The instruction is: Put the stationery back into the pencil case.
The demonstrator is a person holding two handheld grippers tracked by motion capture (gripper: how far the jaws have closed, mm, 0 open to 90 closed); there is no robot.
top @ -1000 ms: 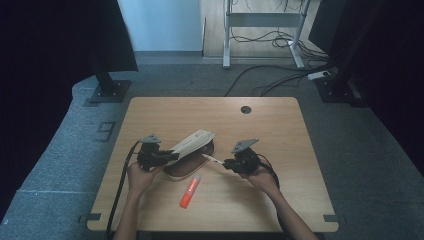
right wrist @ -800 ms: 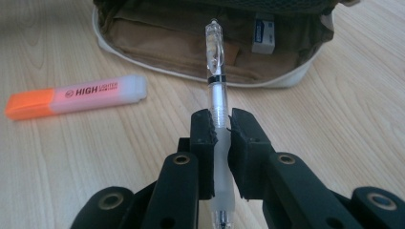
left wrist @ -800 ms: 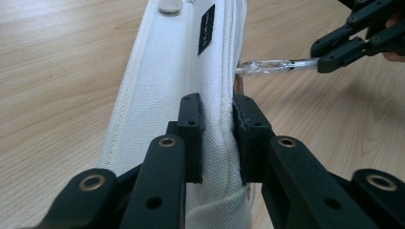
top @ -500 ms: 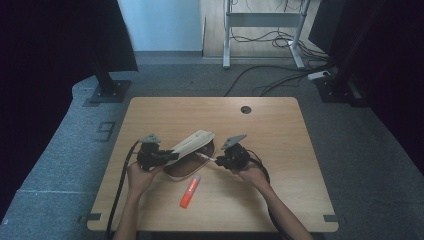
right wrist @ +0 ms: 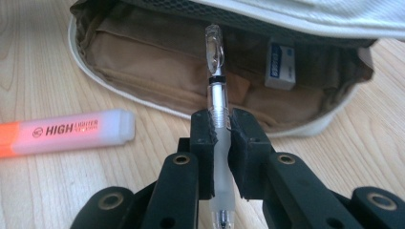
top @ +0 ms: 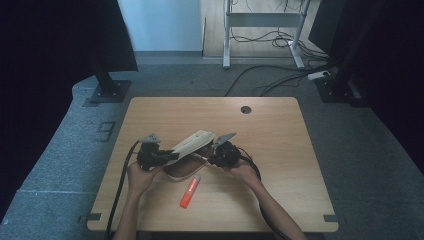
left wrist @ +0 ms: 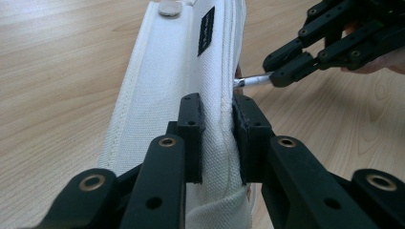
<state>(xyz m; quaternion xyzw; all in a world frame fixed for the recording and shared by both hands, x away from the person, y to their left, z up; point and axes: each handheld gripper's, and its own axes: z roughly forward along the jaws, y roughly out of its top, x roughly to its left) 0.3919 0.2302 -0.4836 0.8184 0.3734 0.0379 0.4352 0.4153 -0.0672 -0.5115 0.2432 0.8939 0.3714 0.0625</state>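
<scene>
Right now my left gripper (left wrist: 217,138) has its jaws clamped on the raised flap (left wrist: 181,76) of the white pencil case (top: 187,152), the fabric edge pinched tight between the two black pads and held up at a slant above the case's open body. My right gripper (right wrist: 220,143) has its jaws closed on a clear pen (right wrist: 217,100), gripped around the frosted part of its barrel; the capped end sticks out ahead of the pads and points into the mouth of the pencil case, its tip over the tan lining (right wrist: 157,62) just inside the rim. In the left gripper view the same pen shows as a short silvery stub (left wrist: 250,81) poking from the other gripper's pads, right beside the lifted flap's seam. Inside the pencil case, a white eraser with a blue sleeve (right wrist: 280,64) stands against the back wall, to the right of the pen's tip as my right gripper view sees it. Outside the pencil case, an orange highlighter (right wrist: 62,133) lies flat on the table, just beside the case's front edge and apart from it; in the high view it sits on the person's side of the case (top: 190,191). The pencil case itself rests on the wooden table (top: 280,150), left of the table's middle, between my two hands, with cables trailing back from both grippers toward the table's near edge
</scene>
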